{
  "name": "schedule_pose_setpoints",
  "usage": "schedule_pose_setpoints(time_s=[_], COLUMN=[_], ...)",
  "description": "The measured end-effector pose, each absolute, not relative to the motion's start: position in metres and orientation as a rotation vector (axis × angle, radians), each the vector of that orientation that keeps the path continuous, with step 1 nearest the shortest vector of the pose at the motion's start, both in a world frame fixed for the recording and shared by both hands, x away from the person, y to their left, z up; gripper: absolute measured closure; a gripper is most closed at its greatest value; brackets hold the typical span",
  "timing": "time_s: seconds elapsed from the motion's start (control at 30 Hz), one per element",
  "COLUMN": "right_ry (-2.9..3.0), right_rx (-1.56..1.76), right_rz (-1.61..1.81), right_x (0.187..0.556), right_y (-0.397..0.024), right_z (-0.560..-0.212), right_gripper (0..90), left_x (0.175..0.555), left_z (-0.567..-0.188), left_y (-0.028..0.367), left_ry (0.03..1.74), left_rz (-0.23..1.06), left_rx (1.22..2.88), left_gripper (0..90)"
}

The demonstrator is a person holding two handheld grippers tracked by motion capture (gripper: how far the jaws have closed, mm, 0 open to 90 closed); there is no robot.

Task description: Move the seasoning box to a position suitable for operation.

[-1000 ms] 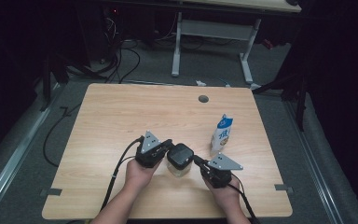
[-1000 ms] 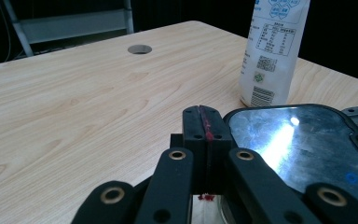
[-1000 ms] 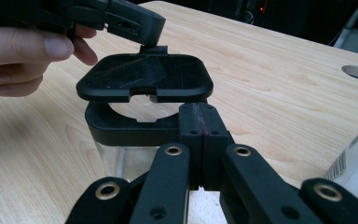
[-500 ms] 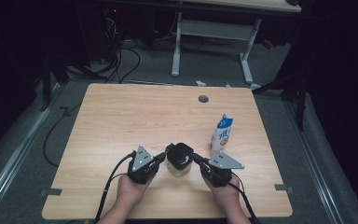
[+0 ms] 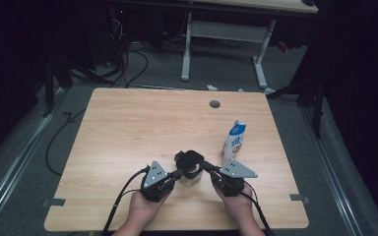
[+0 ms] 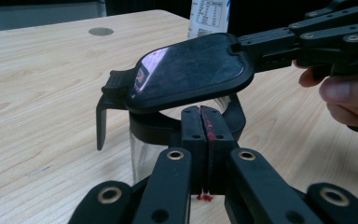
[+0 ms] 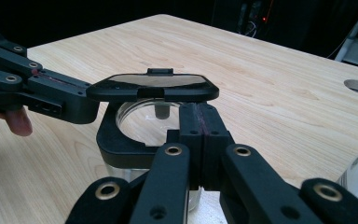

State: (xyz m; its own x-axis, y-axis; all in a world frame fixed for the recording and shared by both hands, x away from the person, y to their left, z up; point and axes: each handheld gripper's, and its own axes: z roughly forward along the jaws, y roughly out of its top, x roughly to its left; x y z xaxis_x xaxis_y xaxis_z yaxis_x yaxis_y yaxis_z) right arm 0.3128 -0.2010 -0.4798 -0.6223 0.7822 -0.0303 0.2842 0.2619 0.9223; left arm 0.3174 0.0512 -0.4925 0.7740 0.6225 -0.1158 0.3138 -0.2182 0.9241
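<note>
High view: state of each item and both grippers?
Glass jug: upright, looks empty.
Lid: raised off the jug's mouth, tilted.
Milk carton: upright, apart from the jug.
Left gripper: jaws shut, tips at the lid's edge.
Right gripper: jaws shut, tips at the opposite edge.

In the high view the glass jar [image 5: 191, 176] sits mostly under its black lid [image 5: 190, 160] and between the two grippers, so its body barely shows. The print on the milk carton [image 5: 234, 140] is too small to read. In the left gripper view the carton [image 6: 209, 17] is cut off by the top edge (only its lower part shows), and the closed jaws cover the jar's [image 6: 142, 151] near wall. The person's forearms leave the high view at the bottom edge.
</note>
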Motion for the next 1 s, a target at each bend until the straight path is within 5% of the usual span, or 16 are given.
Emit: schedule_pose_setpoints(time_s=[1.0], right_ry=[2.108], right_rx=[0.925], right_rz=[1.347], right_x=[0.308], right_y=[-0.185], right_z=[-0.486], right_gripper=[90.0], left_x=[0.324], left_z=[-0.485], left_y=[0.054], left_ry=[0.748], left_rz=[0.315], left_rx=[1.735], left_gripper=[89.0])
